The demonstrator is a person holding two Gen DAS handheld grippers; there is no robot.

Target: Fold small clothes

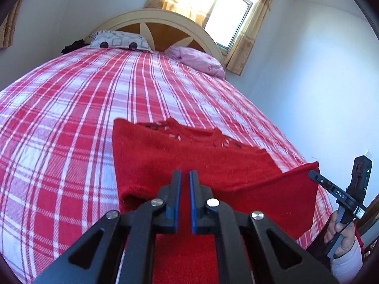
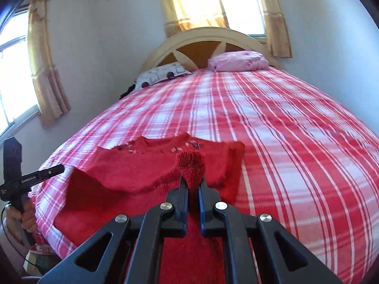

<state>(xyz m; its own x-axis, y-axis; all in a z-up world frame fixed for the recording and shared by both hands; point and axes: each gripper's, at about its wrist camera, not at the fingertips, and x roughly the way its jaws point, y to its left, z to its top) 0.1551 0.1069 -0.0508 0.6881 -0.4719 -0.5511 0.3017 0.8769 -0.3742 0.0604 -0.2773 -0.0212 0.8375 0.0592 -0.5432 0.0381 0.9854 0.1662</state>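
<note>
Red knit sweater [image 1: 189, 151] lies on the near end of the bed [image 1: 71, 108], collar w/ small beaded trim toward the far side, body running back to the near edge.

Left hand-held gripper [image 1: 185, 177] sits low over the sweater's near part. Blue-padded fingers [image 1: 193, 189] almost together, narrow slit between; red fabric shows behind the slit, but can't tell if any cloth is pinched. From the right wrist view the left tool's back end shows at far left, held in a hand [image 2: 23, 215] off the bed's left edge.

Right of that, the sweater's right edge is lifted off the plaid sheet, a raised flap [image 1: 296, 189] near the bed's right side.

Right hand-held gripper [image 2: 193, 182] is pressed together on the ribbed sleeve cuff [image 2: 191, 165]; cuff bunches up above the tips, over the sweater's right half. Right hand [image 1: 341, 234] grips that tool's handle at far right.

Far end, left to right: patterned grey pillow [image 1: 118, 40], arched headboard [image 1: 165, 21], pink pillow [image 1: 196, 59], window w/ yellow curtains [image 1: 232, 11].
</note>
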